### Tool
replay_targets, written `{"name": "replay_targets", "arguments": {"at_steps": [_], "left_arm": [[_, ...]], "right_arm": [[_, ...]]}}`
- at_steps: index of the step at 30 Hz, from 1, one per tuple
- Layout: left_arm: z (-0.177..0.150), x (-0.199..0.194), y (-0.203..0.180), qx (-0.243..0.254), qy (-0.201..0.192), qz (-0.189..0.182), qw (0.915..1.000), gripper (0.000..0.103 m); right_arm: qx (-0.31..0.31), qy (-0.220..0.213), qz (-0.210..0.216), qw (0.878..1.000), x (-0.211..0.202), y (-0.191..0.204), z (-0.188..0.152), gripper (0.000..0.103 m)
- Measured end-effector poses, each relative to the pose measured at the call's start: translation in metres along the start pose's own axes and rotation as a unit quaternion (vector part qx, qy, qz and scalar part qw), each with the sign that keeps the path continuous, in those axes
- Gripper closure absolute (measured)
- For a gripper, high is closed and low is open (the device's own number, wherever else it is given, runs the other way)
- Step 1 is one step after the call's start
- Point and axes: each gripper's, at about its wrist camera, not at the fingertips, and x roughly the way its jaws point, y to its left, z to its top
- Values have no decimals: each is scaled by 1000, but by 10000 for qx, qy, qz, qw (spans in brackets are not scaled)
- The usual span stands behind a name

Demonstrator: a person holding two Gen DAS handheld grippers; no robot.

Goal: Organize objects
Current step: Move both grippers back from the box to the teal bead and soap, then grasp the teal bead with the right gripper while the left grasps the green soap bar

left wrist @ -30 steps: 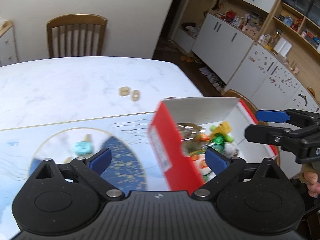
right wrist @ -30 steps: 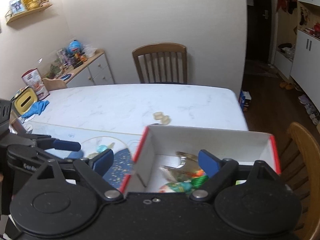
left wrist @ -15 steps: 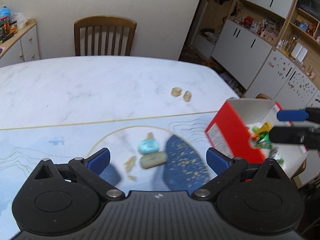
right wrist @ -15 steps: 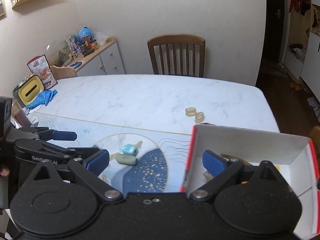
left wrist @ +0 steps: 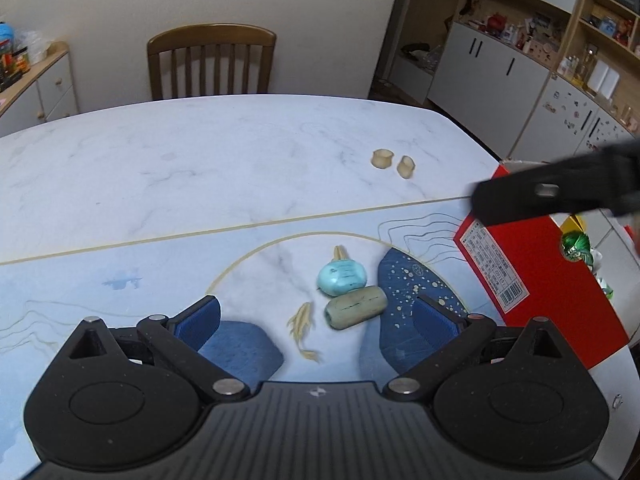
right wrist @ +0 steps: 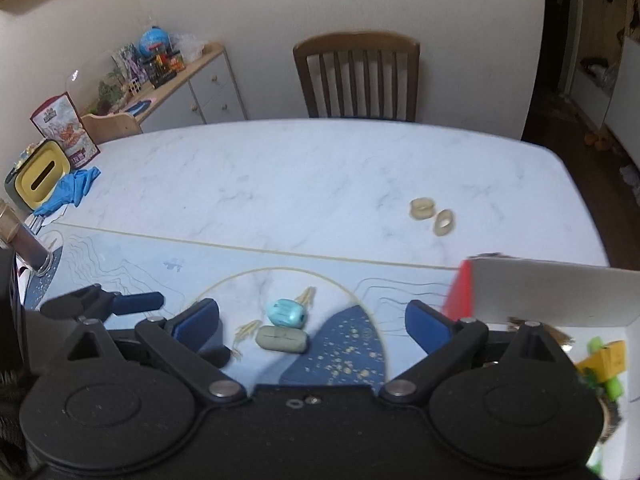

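Note:
A turquoise bead-like piece and a grey-green cylinder lie together on the table mat, just ahead of my open, empty left gripper. They also show in the right wrist view, turquoise and cylinder, between the jaws of my open, empty right gripper. Two beige rings lie farther back on the marble table. A red-sided white box holding colourful toys stands at the right; its white wall shows in the right wrist view.
A wooden chair stands at the far side of the table. At the table's left end are a yellow box, a blue glove and a dark cup. Cabinets line the right wall.
Both grippers have swung left, away from the box, and now face the turquoise piece and cylinder on the mat. The box has slid to the right edge of both views.

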Motion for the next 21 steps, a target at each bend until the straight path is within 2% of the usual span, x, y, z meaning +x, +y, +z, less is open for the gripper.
{"name": "replay_targets", "arguments": {"at_steps": [5,10,16,21], "left_arm": [[-3,18,-14,56,-46,-25,10000,0],[-6,35,-26,206,-57,82,9997,0],[-7,49,-28,53,-60,150,9999,0],[-10,58,-32,-32,-11,229,9997,1]], "right_arm": [[219,393,2,9990,36,2,5,7],[355,807,33,9961,67,0,8,14],[540,1169,210,9915,93,-6,12,24],[445,1370,349,9890,108,0,17,31]]}}
